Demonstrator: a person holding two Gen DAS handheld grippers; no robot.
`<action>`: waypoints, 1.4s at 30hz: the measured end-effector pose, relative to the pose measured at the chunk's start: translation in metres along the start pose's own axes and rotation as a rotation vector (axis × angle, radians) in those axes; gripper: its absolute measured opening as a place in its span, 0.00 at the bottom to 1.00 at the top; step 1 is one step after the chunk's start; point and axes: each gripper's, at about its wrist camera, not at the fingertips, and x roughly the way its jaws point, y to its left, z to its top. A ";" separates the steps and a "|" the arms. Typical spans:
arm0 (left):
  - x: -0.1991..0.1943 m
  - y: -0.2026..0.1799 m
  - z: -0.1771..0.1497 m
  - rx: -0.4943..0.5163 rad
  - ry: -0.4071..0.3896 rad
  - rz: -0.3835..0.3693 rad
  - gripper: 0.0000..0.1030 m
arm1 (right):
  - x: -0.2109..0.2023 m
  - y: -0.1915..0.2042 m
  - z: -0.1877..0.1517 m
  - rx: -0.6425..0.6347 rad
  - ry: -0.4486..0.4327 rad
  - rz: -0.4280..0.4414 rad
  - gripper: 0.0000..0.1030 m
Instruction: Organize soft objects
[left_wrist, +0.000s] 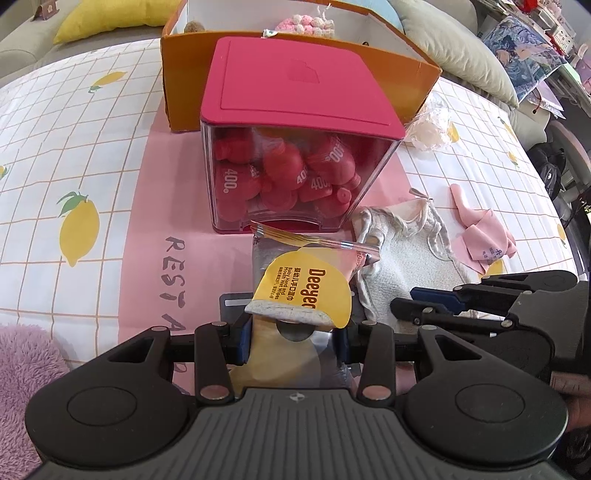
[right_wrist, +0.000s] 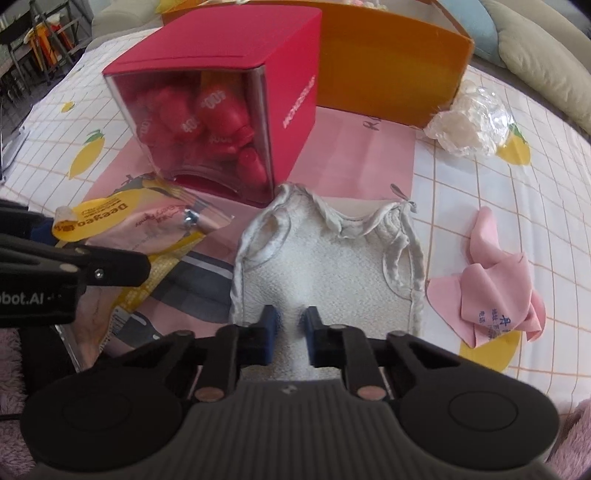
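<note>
Clutter rings both grippers: a red-lidded box (left_wrist: 295, 147) of red bottles stands just beyond the fingertips, an orange carton (right_wrist: 391, 59) behind it. Bare tablecloth (right_wrist: 480, 184) opens to the right. The left gripper (left_wrist: 293, 341) clamps a wet-wipes packet (left_wrist: 306, 280); the right gripper (right_wrist: 290, 334) pinches a cream bib (right_wrist: 325, 266), grey-trimmed and lying flat.

A grey-trimmed white towelling bib (right_wrist: 325, 266) lies flat at the pink mat's near right edge, beside a crumpled pink cloth (right_wrist: 495, 288) and a wet-wipes pack (left_wrist: 295, 280).
</note>
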 end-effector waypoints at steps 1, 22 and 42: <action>-0.002 0.000 0.000 0.001 -0.004 -0.001 0.46 | 0.000 -0.003 0.000 0.014 0.001 0.008 0.08; -0.077 -0.018 0.014 0.015 -0.189 -0.134 0.46 | -0.114 -0.034 -0.001 0.163 -0.213 -0.005 0.03; -0.107 -0.021 0.117 0.080 -0.379 -0.090 0.46 | -0.166 -0.043 0.102 0.026 -0.482 -0.028 0.03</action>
